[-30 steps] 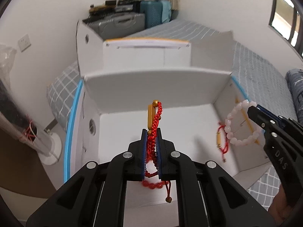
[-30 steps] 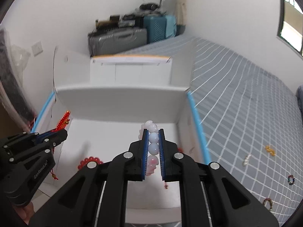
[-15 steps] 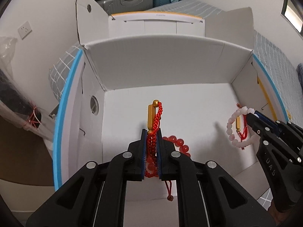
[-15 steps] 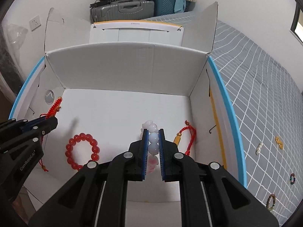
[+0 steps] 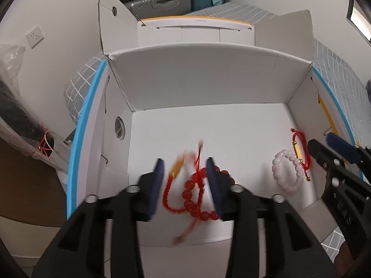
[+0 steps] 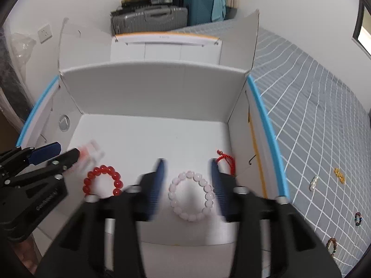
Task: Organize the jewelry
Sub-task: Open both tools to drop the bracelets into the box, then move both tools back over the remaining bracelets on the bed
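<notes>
Both grippers hover over an open white cardboard box (image 5: 208, 88) (image 6: 150, 88). My left gripper (image 5: 185, 171) is open; a red cord bracelet with a gold tube (image 5: 178, 173) is blurred between its fingers, falling onto a red bead bracelet (image 5: 199, 199) (image 6: 102, 180) on the box floor. My right gripper (image 6: 187, 171) is open above a pale pink bead bracelet (image 6: 191, 195) (image 5: 287, 171) lying on the floor. A second red cord bracelet with a gold tube (image 5: 299, 148) (image 6: 225, 157) lies by the box's right wall.
The box stands on a grey checked bed (image 6: 313, 115). Several small loose bracelets and charms (image 6: 338, 176) lie on the bedspread to the right. Suitcases (image 6: 150, 18) stand against the far wall. The box flaps stand upright at the back.
Both grippers have lowered into the box and opened. The pink bracelet now lies on the box floor and the red cord bracelet has left the left fingers.
</notes>
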A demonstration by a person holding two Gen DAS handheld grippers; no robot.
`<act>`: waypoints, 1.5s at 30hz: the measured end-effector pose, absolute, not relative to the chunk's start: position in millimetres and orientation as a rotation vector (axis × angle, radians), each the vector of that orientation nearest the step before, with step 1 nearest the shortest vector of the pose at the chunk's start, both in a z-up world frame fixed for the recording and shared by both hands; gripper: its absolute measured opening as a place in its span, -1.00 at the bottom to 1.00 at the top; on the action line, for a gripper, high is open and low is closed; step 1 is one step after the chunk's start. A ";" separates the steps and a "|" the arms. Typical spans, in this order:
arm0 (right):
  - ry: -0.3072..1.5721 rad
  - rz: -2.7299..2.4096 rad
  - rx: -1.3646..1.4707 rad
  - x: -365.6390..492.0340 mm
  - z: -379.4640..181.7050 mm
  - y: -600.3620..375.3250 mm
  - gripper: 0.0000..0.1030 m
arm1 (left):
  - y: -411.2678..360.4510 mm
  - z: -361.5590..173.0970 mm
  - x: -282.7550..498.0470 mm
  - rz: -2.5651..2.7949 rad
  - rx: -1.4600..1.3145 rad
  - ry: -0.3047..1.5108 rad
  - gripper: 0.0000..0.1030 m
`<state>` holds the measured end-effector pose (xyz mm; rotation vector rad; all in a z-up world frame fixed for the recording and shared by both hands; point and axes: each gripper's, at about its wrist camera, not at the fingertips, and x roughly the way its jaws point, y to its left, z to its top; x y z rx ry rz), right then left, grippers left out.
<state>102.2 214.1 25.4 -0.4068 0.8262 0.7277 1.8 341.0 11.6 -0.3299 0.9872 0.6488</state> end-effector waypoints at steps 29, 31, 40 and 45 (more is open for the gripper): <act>0.657 0.510 -0.267 122.3 89.4 25.4 0.81 | 222.5 87.1 19.1 0.503 -0.228 0.749 0.89; 0.672 0.486 -0.261 129.1 86.9 7.6 0.81 | 204.1 89.7 28.8 0.471 -0.217 0.745 0.89; 0.697 0.370 -0.202 160.1 75.5 -84.3 0.81 | 126.5 94.7 79.0 0.355 -0.141 0.733 0.89; 0.722 0.312 -0.171 182.0 64.2 -125.2 0.81 | 93.6 84.5 112.9 0.304 -0.109 0.749 0.89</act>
